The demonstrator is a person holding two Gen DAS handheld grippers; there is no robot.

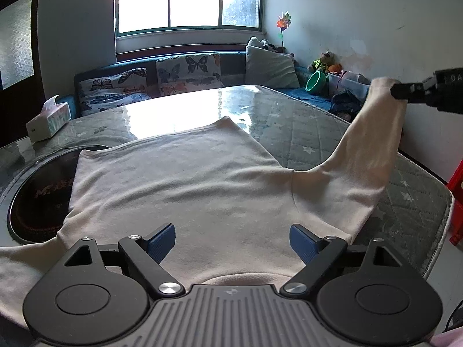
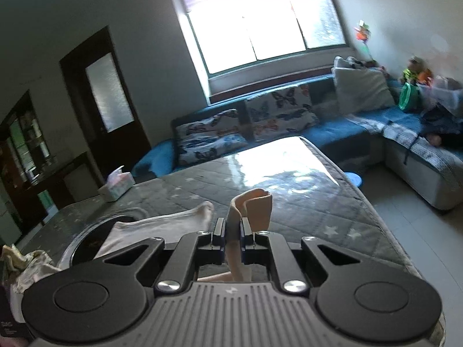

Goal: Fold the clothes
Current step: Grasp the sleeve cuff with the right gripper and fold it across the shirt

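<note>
A pale pink long-sleeved shirt (image 1: 185, 185) lies spread flat on the table, collar end nearest me. My left gripper (image 1: 233, 241) hovers open just above the shirt near its neckline, blue pads wide apart with nothing between them. The shirt's right sleeve (image 1: 373, 133) is lifted off the table and stretched up to the right, where my right gripper (image 1: 395, 89) holds its cuff. In the right wrist view, the right gripper (image 2: 233, 227) is shut on the sleeve cuff (image 2: 254, 205), which sticks up past the fingertips. The shirt body (image 2: 162, 225) shows low on the left.
The table (image 1: 303, 133) has a grey star-patterned quilted cover under glossy plastic. A round black induction hob (image 1: 37, 196) is set in its left side, partly under the shirt. A tissue box (image 1: 47, 121) stands far left. A blue sofa (image 2: 332, 133) with butterfly cushions lies beyond; a red stool (image 1: 457, 190) right.
</note>
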